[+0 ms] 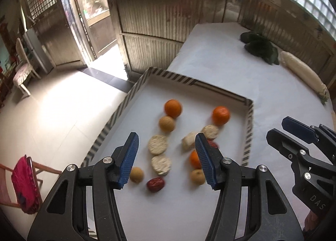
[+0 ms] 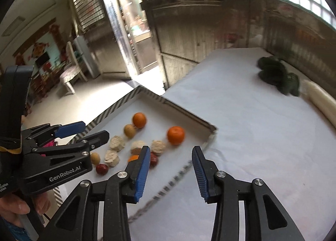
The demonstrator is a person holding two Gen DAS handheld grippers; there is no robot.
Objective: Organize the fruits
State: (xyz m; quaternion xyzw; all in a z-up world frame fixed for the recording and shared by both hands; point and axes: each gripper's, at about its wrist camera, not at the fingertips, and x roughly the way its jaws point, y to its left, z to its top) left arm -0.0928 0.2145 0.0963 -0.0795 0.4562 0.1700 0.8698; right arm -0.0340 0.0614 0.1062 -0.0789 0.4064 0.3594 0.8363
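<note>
A shallow tray with a striped rim (image 1: 134, 89) (image 2: 117, 104) holds scattered fruits: oranges (image 1: 172, 108) (image 1: 221, 115) (image 2: 176, 135), tan round fruits (image 1: 167, 124) (image 1: 136, 174), red dates (image 1: 155, 184) (image 2: 102, 169) and pale corn-like pieces (image 1: 158, 144) (image 2: 117, 143). My left gripper (image 1: 167, 148) is open and empty above the tray, over the pale pieces. My right gripper (image 2: 171, 158) is open and empty above the tray's right rim. A small orange (image 1: 194, 159) is partly hidden behind the left gripper's right finger.
The tray lies on a white-covered table (image 2: 241, 136). Dark green vegetables (image 1: 260, 47) (image 2: 277, 75) and a white radish (image 1: 302, 73) (image 2: 321, 102) lie at the far right by the wall. The floor drops off left of the tray; a chair with red cloth (image 1: 23, 184) stands there.
</note>
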